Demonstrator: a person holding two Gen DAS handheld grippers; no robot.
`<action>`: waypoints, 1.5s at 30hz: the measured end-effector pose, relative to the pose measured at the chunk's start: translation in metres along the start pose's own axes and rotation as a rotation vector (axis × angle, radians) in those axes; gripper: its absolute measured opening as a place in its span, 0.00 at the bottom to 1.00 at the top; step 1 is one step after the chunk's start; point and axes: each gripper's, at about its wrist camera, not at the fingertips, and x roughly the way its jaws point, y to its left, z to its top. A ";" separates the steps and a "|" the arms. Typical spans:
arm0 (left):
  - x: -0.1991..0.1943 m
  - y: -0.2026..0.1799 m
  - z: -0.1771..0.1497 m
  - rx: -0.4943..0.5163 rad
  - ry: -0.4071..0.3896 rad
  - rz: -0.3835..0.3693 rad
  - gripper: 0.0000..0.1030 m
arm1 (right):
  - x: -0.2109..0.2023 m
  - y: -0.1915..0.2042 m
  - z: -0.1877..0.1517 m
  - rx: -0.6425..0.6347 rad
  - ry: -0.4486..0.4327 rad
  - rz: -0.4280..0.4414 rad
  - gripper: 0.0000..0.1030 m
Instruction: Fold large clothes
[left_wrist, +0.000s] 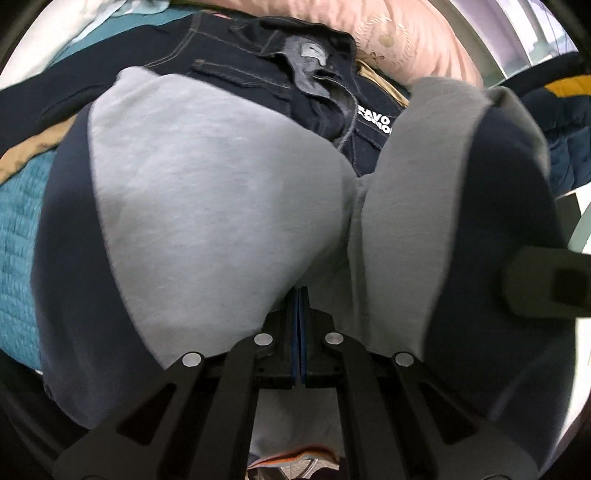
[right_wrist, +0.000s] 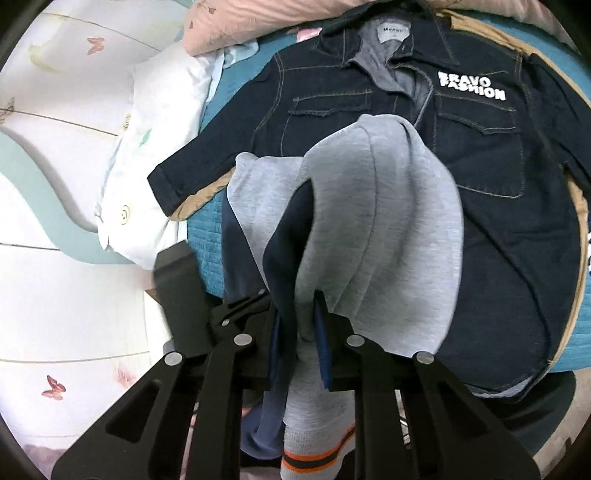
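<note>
A grey and navy sweatshirt (left_wrist: 207, 206) hangs bunched in front of both cameras; it also shows in the right wrist view (right_wrist: 388, 236). My left gripper (left_wrist: 299, 295) is shut on its grey cloth. My right gripper (right_wrist: 299, 310) is shut on a thick fold of it, jaws held slightly apart by the cloth; its orange-striped cuff (right_wrist: 314, 458) hangs below. The right gripper's body (left_wrist: 546, 280) shows at the right edge of the left wrist view, and the left gripper's body (right_wrist: 181, 291) at the left of the right wrist view. Both hold the sweatshirt above the bed.
A dark denim jacket (right_wrist: 480, 192) with white "BRAVO FASHION" lettering lies spread on the teal quilted bed (right_wrist: 207, 251), over a tan garment (right_wrist: 195, 199). A pink pillow (left_wrist: 417, 40) and a white pillow (right_wrist: 162, 122) lie at the head. The wall (right_wrist: 55, 295) is on the left.
</note>
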 end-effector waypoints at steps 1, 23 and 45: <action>-0.002 0.004 -0.001 -0.002 0.003 -0.006 0.01 | 0.004 0.002 0.002 -0.002 0.005 -0.009 0.15; 0.019 -0.001 0.001 0.023 0.037 0.013 0.01 | 0.016 -0.088 -0.022 0.249 -0.046 -0.267 0.32; -0.092 0.057 -0.006 0.022 -0.085 0.231 0.02 | 0.060 0.064 0.034 0.015 0.063 -0.285 0.29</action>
